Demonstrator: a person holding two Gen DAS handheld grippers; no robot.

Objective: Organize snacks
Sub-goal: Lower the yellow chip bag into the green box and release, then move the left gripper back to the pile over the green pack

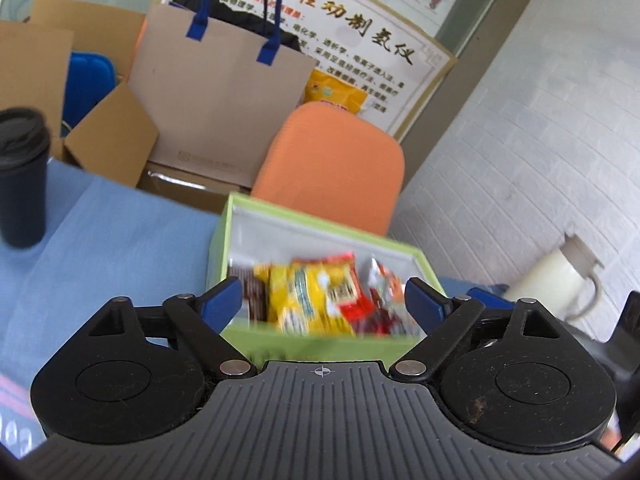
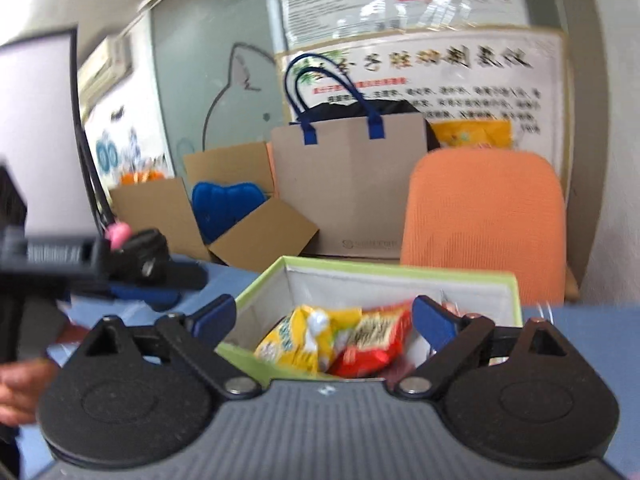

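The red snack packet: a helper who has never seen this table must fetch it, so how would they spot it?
Find the green box with white lining on the blue tablecloth, before the orange chair. The red snack packet lies inside, beside a yellow packet; red wrapper, pale label.

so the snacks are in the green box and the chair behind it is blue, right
Not quite. The snacks are in the green box, but the chair behind it is orange, not blue. The right wrist view shows this clearly.

Yellow and red snack packets (image 2: pixel 332 340) lie heaped (overlapping) in the open green box (image 2: pixel 516 280).
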